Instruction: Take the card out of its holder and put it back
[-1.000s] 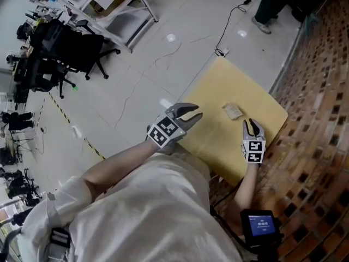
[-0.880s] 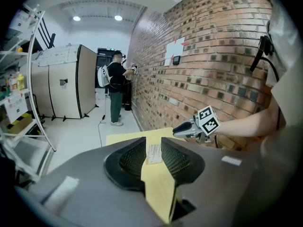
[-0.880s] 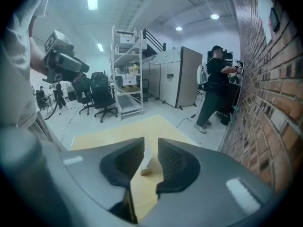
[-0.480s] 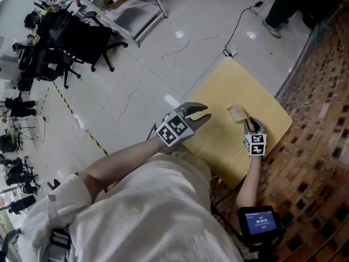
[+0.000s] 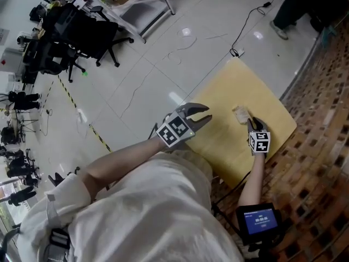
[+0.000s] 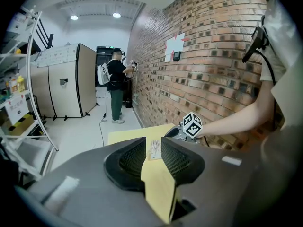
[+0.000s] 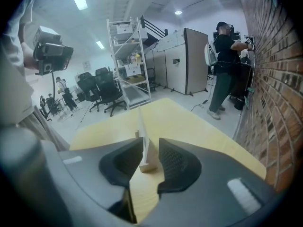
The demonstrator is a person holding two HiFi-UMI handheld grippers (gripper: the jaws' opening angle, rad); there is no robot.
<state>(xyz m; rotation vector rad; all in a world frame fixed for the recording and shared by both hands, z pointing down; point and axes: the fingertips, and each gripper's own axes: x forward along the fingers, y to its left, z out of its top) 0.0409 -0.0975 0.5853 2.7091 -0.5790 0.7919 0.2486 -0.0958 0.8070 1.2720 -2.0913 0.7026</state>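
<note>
Desk [image 5: 229,91]: yellow top, carrying the holder toward its right side.
Left claw [image 5: 207,112]: hovering at the desk's left edge, jaws standing apart, gripping nothing.
Right claw [image 5: 252,124]: jaws just been opening, now standing apart around the card, not pressing it.
Holder [image 7: 148,165]: small wooden block, sitting on the desk.
Card [image 7: 142,129]: standing upright in the holder.

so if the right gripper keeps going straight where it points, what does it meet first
The upright card in its holder: it stands between the right gripper's fingers, which have just been opening and don't press it. Past it, likely the yellow table.
</note>
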